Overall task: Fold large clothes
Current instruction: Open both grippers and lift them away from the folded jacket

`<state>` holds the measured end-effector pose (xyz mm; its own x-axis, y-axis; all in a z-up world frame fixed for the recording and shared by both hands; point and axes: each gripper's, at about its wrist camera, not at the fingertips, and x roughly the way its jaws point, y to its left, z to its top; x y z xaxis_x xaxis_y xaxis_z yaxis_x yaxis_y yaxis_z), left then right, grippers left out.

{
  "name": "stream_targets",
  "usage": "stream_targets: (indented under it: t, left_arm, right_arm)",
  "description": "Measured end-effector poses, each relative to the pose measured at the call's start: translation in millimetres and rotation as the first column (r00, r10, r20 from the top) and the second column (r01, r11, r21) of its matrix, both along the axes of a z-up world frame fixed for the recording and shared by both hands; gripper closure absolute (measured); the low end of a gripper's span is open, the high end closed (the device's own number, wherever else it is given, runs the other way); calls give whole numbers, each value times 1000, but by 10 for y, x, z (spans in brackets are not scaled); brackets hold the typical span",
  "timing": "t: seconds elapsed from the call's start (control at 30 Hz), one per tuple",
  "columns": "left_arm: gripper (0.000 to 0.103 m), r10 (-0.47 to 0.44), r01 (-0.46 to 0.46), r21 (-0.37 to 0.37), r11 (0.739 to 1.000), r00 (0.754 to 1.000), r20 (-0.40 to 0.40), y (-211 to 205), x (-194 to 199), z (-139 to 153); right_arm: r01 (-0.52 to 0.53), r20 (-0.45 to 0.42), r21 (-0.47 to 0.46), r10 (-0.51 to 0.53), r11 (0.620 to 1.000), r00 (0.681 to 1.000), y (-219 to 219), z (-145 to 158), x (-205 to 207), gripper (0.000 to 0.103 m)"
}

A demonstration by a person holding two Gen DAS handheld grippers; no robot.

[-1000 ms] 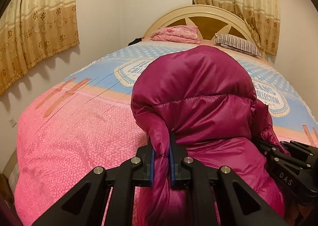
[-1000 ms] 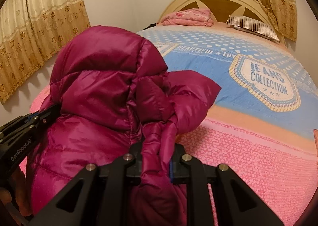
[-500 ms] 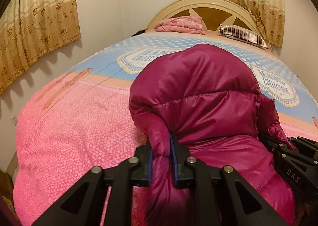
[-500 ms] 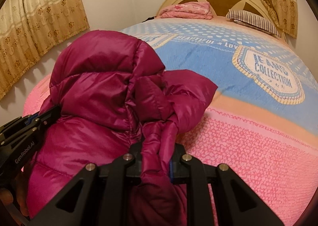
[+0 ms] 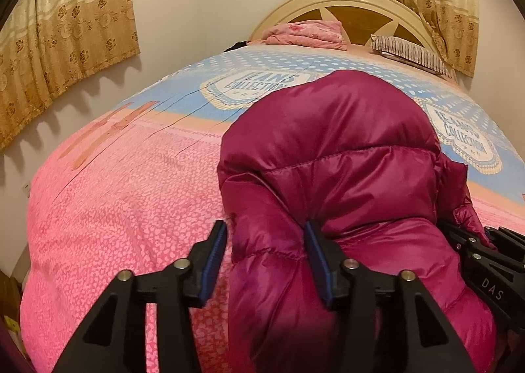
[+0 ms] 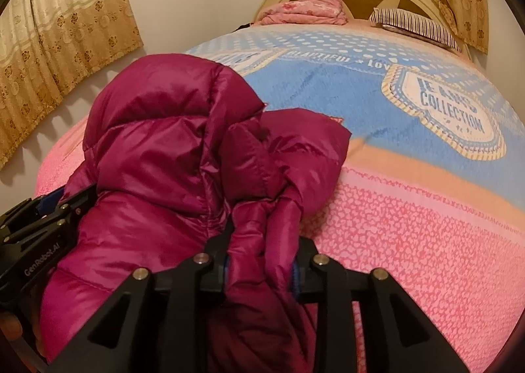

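A shiny magenta quilted down jacket (image 5: 344, 156) is lying bunched on the pink and blue printed bedspread (image 5: 108, 208). The left gripper (image 5: 265, 241) is opening, its blue pads standing apart, a fold of jacket between them but a gap showing at the left pad. The right gripper (image 6: 261, 258) is opening too, bunched jacket fabric still filling its narrow jaws.

My jaws are opening around folds of the magenta puffer jacket (image 5: 331, 176), which bulks between my left gripper (image 5: 265, 251) and right gripper (image 6: 261, 261). The bedspread (image 5: 115, 208) lies bare toward the bed's left edge; a folded pink blanket (image 5: 305, 33) and striped pillow (image 5: 410, 53) crowd the headboard (image 5: 357, 11).
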<state>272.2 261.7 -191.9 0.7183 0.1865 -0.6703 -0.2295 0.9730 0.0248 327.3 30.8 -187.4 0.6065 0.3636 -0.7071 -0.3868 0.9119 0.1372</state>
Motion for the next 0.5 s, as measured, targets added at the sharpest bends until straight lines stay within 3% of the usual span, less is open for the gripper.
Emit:
stream_targets:
  t: [0.23,0.5]
  left_arm:
    - [38,24,-24,1,1000,1000,-4,35,1,-66]
    - [37,20,-20,-10,1000,1000,2,82,-155,25]
  right_arm:
    - [5,-7,-17,-5,1000,1000,39,-36,-1,69]
    - [21,-6,-23,-21,1000,1000,1,2,-13,62]
